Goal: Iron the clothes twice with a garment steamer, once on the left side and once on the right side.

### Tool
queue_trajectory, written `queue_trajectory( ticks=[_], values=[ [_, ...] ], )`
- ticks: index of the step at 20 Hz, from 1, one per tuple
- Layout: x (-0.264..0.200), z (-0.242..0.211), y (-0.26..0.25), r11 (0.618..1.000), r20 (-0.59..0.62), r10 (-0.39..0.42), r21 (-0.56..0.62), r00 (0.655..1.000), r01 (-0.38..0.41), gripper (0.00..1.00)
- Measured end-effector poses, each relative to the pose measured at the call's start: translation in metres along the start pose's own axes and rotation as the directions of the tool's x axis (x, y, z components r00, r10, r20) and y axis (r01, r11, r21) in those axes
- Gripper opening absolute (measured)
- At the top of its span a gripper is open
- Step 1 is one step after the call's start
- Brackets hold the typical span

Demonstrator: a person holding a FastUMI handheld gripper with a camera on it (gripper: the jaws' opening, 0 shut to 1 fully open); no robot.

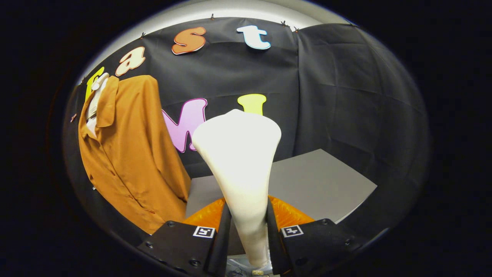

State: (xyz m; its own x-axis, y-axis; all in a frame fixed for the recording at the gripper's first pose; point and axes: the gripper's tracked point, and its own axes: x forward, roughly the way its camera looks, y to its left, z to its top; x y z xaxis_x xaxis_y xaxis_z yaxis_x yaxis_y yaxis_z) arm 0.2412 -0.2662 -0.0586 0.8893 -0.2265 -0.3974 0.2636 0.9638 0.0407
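The gripper points forward, its two fingers closed tight on a cream plastic garment steamer's narrow handle.

Light falls from above and in front, bright on the pale steamer head, which is close to overexposed and loses its surface detail. The orange shirt on the left is evenly lit, its folds soft-shadowed. The grey tabletop shows flat, matte light without glare. The black cloth wall swallows light, showing faint creases. Fisheye bending curves the far wall and tabletop edges; the rim darkens and softens slightly.
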Motion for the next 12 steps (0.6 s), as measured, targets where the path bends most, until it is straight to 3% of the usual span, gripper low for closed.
queue_trajectory(
  ticks=[7, 12],
  values=[
    [-0.053, -0.006, 0.108, 0.999, 0.073, 0.049, -0.013, 0.996, -0.048, 0.47],
    [-0.057, -0.012, 0.177, 0.996, 0.09, 0.084, -0.036, 0.992, -0.081, 0.47]
  ],
)
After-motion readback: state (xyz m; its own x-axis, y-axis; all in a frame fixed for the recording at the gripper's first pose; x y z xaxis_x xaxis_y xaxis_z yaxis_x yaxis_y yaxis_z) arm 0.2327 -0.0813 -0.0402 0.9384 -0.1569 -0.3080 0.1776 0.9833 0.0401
